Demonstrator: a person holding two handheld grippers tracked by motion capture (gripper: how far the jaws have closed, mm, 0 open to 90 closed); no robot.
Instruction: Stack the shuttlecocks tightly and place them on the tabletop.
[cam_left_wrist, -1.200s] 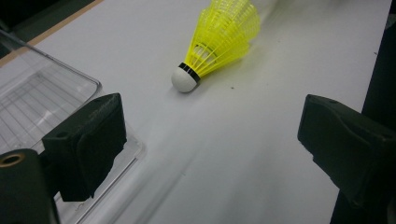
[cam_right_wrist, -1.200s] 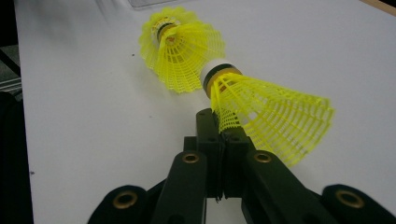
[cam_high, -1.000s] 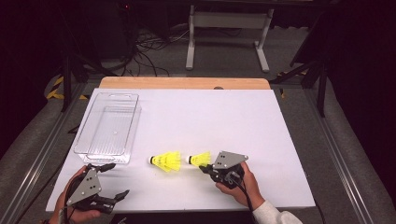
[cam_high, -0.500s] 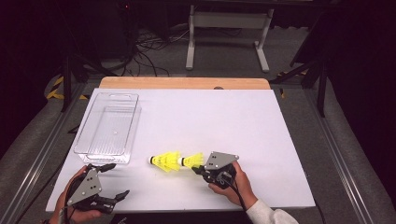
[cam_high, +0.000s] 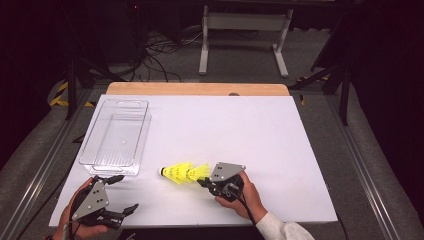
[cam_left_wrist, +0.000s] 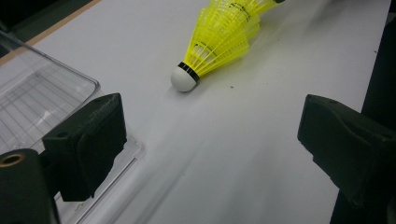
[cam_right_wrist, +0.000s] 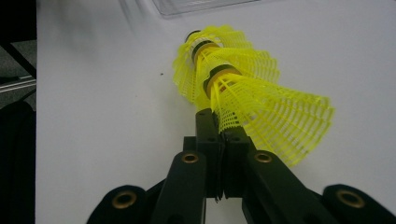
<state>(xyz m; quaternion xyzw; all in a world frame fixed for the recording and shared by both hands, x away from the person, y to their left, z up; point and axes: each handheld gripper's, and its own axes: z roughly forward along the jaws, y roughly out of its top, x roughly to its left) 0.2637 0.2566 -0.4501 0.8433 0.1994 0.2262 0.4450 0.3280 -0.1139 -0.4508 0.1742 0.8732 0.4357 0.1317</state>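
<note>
Jaws of the right gripper (cam_right_wrist: 219, 126) are pinched shut on the skirt edge of a yellow plastic mesh shuttlecock (cam_right_wrist: 266, 107), nested into others lying on the white table sheet (cam_high: 260, 130). Light, springy skirts are judged easily crushed; the white cork nose (cam_left_wrist: 183, 78) offers firmer hold. Beyond, the left gripper (cam_high: 120, 194) is held spread near the clear plastic bin (cam_high: 117, 137).

The high view looks forward and down on the whole white table (cam_high: 280, 130) from above its near edge. The left gripper view sits low near the front left corner, facing the yellow shuttlecocks (cam_left_wrist: 219, 39) closely. The right gripper view looks along its jaws at the same shuttlecocks, nearer.
</note>
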